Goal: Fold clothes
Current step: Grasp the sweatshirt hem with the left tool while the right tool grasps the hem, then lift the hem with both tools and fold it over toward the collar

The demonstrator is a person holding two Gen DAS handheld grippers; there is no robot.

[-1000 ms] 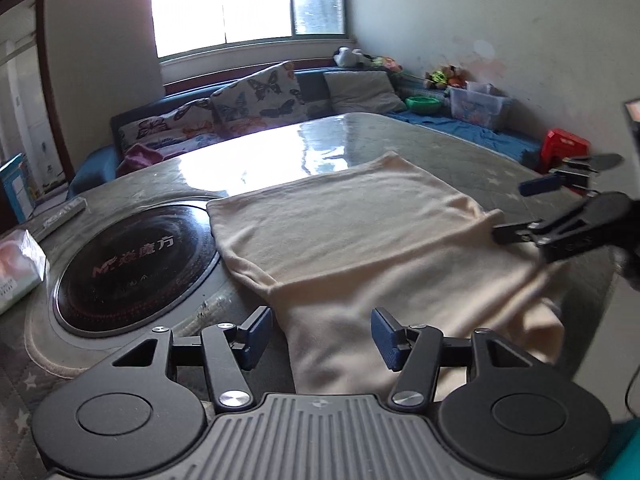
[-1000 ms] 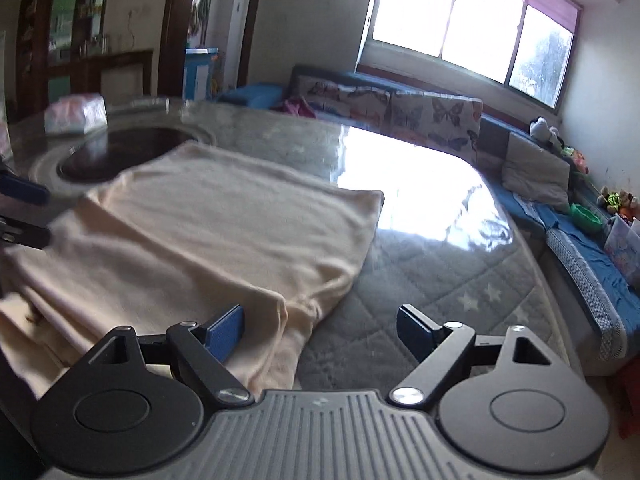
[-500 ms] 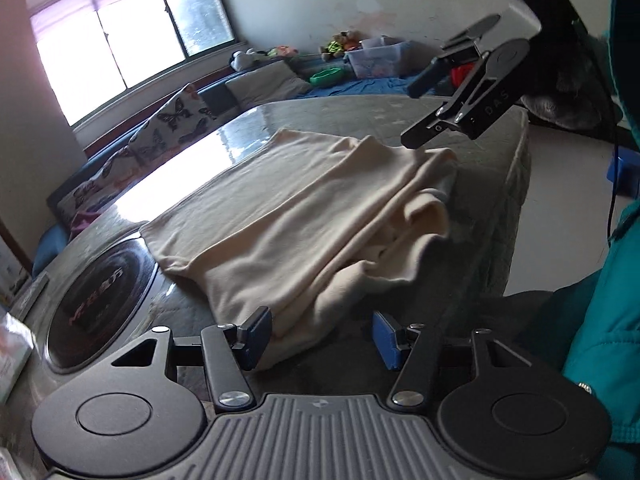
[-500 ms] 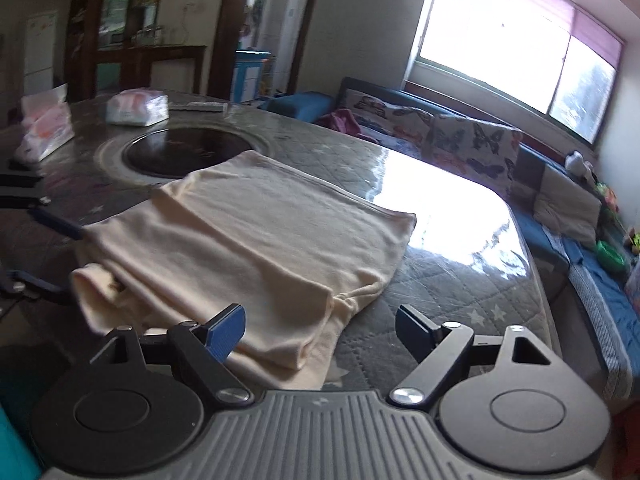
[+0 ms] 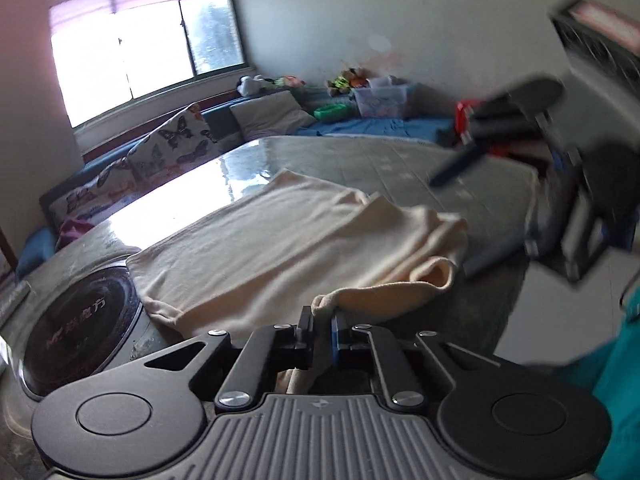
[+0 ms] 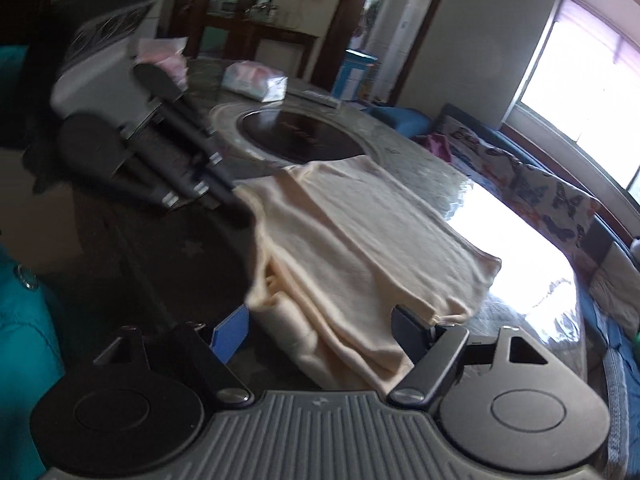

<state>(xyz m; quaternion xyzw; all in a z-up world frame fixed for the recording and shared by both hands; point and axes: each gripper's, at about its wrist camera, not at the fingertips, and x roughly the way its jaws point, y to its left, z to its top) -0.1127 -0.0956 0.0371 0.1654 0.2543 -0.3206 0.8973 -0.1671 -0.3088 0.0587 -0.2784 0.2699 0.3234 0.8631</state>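
Note:
A cream garment (image 5: 288, 240) lies partly folded on the quilted table (image 5: 404, 160), its right end bunched in loose layers. My left gripper (image 5: 322, 320) is shut on the garment's near edge, and a fold of cloth rises out between the pads. In the right wrist view that left gripper (image 6: 239, 206) is blurred and pinches the garment's (image 6: 360, 236) near-left corner. My right gripper (image 6: 320, 334) is open, and the thick folded end of the garment lies between its fingers. From the left wrist view the right gripper (image 5: 452, 227) is a blurred shape, one finger above and one below the bunched end.
A round black cooktop (image 5: 76, 332) is set into the table beside the garment, also visible as the cooktop (image 6: 296, 136). Tissue packs (image 6: 256, 82) sit beyond it. A sofa with butterfly cushions (image 5: 172, 148) runs under the window. A teal sleeve (image 5: 616, 380) is at the right.
My left gripper, open half a second ago, has shut on the garment's near edge. My right gripper has dropped from above the table to the bunched end, still open.

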